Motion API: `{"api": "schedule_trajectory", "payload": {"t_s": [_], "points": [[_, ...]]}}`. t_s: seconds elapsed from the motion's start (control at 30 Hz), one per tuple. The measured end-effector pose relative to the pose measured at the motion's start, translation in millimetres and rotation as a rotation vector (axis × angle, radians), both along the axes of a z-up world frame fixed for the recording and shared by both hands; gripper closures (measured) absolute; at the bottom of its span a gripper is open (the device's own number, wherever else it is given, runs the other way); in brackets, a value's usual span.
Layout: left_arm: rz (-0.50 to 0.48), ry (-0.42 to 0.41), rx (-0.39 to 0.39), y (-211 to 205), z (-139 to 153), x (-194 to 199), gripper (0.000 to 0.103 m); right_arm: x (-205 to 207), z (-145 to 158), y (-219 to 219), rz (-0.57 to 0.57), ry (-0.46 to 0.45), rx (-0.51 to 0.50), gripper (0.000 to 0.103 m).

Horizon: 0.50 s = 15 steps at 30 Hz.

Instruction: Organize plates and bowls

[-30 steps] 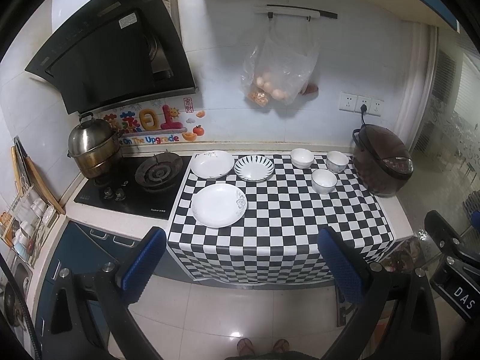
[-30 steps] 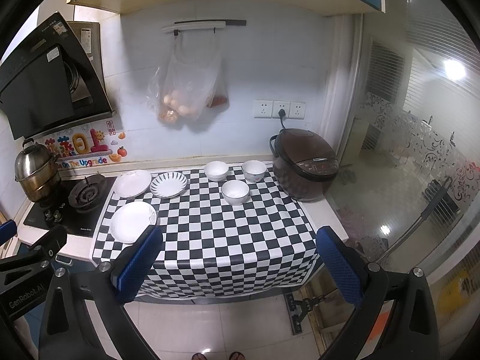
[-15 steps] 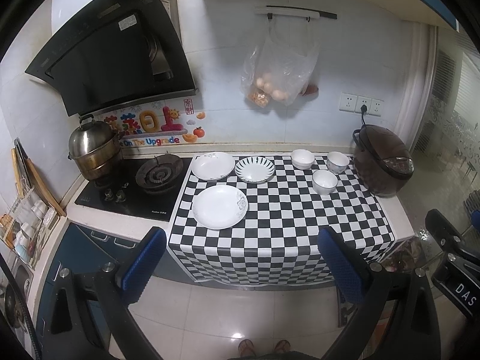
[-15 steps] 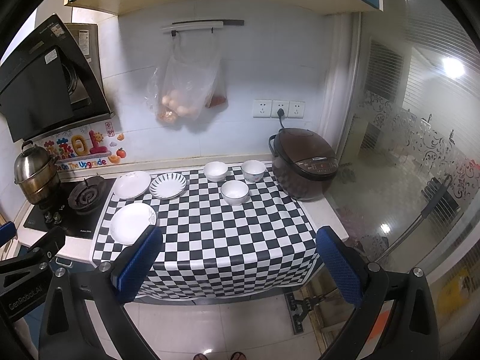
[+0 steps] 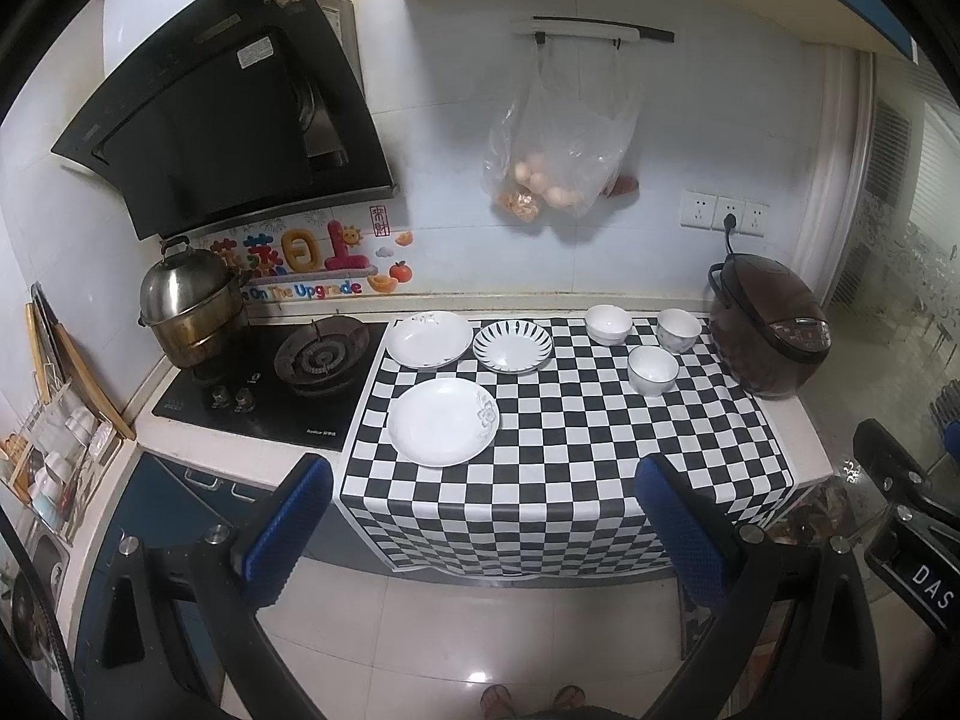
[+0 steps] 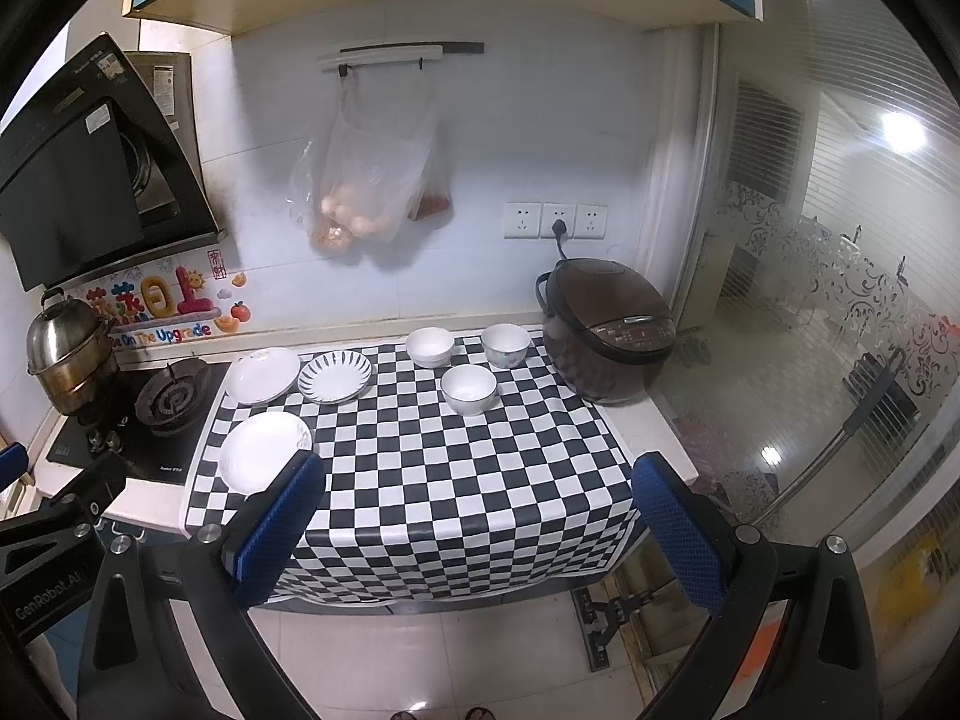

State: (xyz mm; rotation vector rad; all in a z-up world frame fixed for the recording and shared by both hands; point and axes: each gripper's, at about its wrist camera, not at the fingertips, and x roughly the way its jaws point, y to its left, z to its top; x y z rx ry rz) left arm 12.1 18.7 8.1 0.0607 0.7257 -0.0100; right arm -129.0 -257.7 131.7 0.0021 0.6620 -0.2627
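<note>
Now | left gripper [image 5: 483, 528], right gripper [image 6: 477, 525] jaws wide, empty | wall sticker [image 5: 306, 290]: "On The Upgrade"

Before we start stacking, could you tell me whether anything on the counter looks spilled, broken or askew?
Nothing stands out. The three plates and three bowls sit upright and apart on the checkered cloth, with no visible spill or chip.

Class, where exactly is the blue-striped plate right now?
In the left wrist view, the blue-striped plate sits at the checkered cloth's back edge, right of a white plate.
</note>
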Motion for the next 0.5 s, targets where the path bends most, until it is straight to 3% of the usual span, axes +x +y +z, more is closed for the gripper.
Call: {"api": "schedule_trajectory", "payload": {"t_s": [0.27, 0.5], "points": [[0.0, -0.003, -0.002, -0.7, -1.5, -1.3, 0.0, 2.0, -0.7, -1.4, -0.003, 0.0, 0.002, 0.0], [0.043, -0.072, 0.01, -2.0, -7.6, 14.5, 0.0, 21.9, -17.1, -11.7, 0.006, -0.043, 0.014, 0.0]]}}
